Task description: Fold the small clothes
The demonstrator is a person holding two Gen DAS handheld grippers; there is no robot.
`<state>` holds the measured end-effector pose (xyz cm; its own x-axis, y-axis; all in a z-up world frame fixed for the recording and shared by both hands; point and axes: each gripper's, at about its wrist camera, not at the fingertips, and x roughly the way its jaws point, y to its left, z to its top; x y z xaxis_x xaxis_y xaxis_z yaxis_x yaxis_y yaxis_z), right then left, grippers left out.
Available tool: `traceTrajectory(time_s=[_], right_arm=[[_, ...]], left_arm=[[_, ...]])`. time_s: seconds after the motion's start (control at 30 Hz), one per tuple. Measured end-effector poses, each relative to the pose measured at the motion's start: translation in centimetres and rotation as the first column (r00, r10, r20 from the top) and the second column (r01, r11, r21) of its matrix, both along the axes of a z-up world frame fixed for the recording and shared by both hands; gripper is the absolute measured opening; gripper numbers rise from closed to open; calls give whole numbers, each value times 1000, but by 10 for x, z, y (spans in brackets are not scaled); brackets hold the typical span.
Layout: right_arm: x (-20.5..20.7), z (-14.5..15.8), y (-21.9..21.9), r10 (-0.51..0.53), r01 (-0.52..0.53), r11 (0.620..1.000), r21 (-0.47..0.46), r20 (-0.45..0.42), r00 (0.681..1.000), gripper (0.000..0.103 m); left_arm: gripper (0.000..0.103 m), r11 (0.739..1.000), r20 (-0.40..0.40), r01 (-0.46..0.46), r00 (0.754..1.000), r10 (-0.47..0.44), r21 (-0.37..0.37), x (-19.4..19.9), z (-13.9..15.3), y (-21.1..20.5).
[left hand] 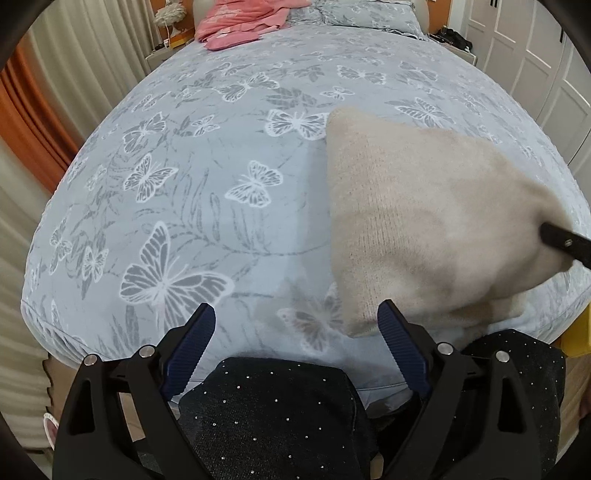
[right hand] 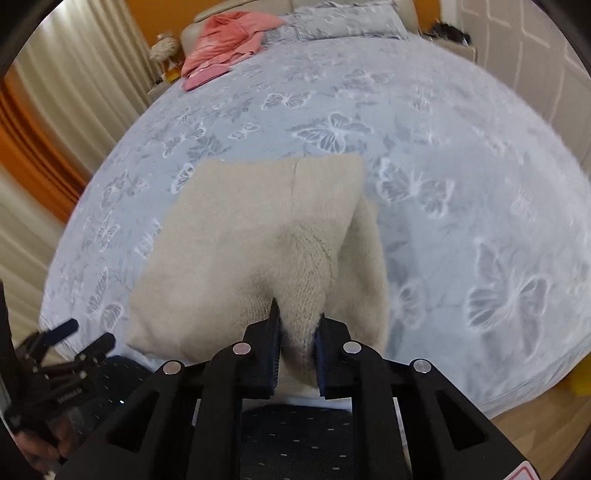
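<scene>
A cream knit garment (left hand: 424,221) lies partly folded near the front edge of the bed (left hand: 229,155). My right gripper (right hand: 298,317) is shut on a bunched near edge of the cream knit garment (right hand: 258,236) and lifts it off the cover. In the left wrist view the right gripper's finger (left hand: 565,243) shows at the garment's right corner. My left gripper (left hand: 297,317) is open and empty, just left of the garment's near corner. It also shows at the lower left of the right wrist view (right hand: 85,336).
A pile of pink clothes (left hand: 243,22) lies at the far end of the bed by the pillows (left hand: 369,11). Curtains (left hand: 55,92) hang on the left, white wardrobe doors (left hand: 535,55) stand on the right. The person's dark spangled clothing (left hand: 277,413) is below the grippers.
</scene>
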<state>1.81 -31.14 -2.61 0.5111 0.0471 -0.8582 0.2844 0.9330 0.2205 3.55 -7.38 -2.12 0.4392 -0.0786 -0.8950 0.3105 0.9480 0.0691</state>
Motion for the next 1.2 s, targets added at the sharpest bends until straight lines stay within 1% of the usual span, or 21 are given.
traceTrajectory(time_s=[0.07, 0.1, 0.13, 0.17, 0.2, 0.27, 0.3, 0.33, 0.4, 0.43, 0.47, 0.57, 0.67, 0.8, 0.87, 0.9, 0.93, 0.97, 1.03, 1.1, 1.2], right_arm=[[2, -28, -7, 7, -7, 1000, -7, -84, 996, 14], [6, -59, -11, 11, -5, 999, 34, -173, 985, 15], [4, -74, -15, 11, 5, 997, 80, -205, 979, 16], [0, -76, -21, -15, 39, 992, 121, -188, 982, 18], [-4, -66, -27, -42, 66, 986, 151, -162, 986, 20], [-7, -48, -32, -73, 95, 979, 179, -127, 989, 40], [-8, -39, -35, -77, 95, 980, 175, -108, 991, 41], [-9, -33, -38, -82, 97, 981, 169, -94, 992, 43], [-8, -19, -48, -111, 119, 980, 159, -57, 992, 59], [-6, -15, -56, -134, 139, 976, 165, -43, 990, 69], [-5, -14, -63, -148, 152, 973, 171, -36, 988, 74], [9, -24, -82, -173, 183, 959, 218, -63, 983, 78], [31, -45, -86, -168, 192, 940, 281, -106, 980, 78], [52, -80, -80, -140, 194, 920, 340, -177, 974, 79], [55, -93, -77, -136, 203, 902, 382, -196, 971, 87], [57, -101, -76, -138, 213, 887, 410, -204, 969, 88], [57, -106, -75, -145, 223, 876, 427, -208, 967, 94], [58, -109, -74, -152, 228, 870, 438, -202, 968, 98], [63, -109, -69, -150, 221, 884, 413, -197, 969, 98], [67, -108, -63, -139, 205, 900, 385, -193, 971, 98], [70, -110, -60, -140, 198, 907, 372, -176, 974, 98]], left_arm=[[87, 1000, -7, -3, 1000, 3, 4, 2, -3, -2], [87, 1000, -11, -5, 1000, 5, 8, 2, -5, -3], [87, 1000, -14, -7, 1000, 7, 11, 2, -6, -5], [87, 1000, -18, -7, 1000, 7, 14, 2, -7, -5], [87, 1000, -20, -4, 1000, 4, 16, 2, -6, -6], [88, 1000, -17, 0, 1000, 0, 13, 0, -4, -5], [89, 1000, -24, -2, 1000, 2, 0, 1, -4, -4], [89, 1000, -33, -6, 999, 5, -25, 3, -2, -3], [91, 994, -58, -22, 998, 16, -107, 12, 3, -2], [92, 990, -72, -33, 997, 23, -140, 17, 4, -4], [92, 983, -94, -50, 995, 34, -175, 27, 5, -5], [94, 965, -168, -92, 984, 51, -246, 52, -2, -13], [94, 955, -232, -137, 970, 75, -264, 74, -19, -20], [96, 948, -298, -192, 948, 112, -254, 95, -47, -29], [98, 950, -305, -188, 946, 107, -250, 97, -55, -35], [98, 954, -301, -181, 948, 104, -239, 98, -59, -37], [98, 956, -299, -174, 949, 100, -235, 98, -62, -40], [98, 957, -299, -169, 950, 94, -234, 99, -65, -42], [98, 953, -311, -175, 946, 93, -246, 101, -70, -44], [98, 940, -340, -201, 935, 100, -275, 106, -76, -42], [98, 918, -382, -241, 918, 109, -315, 110, -85, -39]])
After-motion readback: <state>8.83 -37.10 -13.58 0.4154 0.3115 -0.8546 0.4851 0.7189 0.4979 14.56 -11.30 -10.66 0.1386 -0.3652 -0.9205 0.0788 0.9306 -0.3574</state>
